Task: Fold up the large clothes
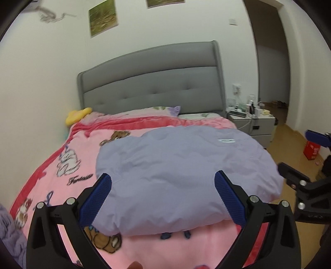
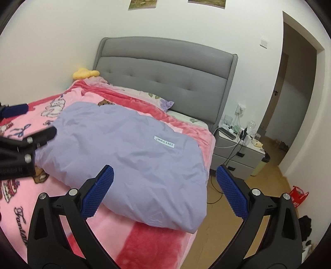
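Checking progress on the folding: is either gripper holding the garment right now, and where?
Nothing is held. The left gripper and right gripper are both open above the folded lavender garment on the bed, with no cloth between their fingers.

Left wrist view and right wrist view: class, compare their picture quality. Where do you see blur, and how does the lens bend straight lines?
Left wrist view: the wall posters are smeared by motion blur, and the pink blanket softens near the bottom edge; the grey headboard bows. Right wrist view: sharper, the label on the lilac garment shows letters; the doorway leans and curves. Both have dark rounded corners and even indoor light.
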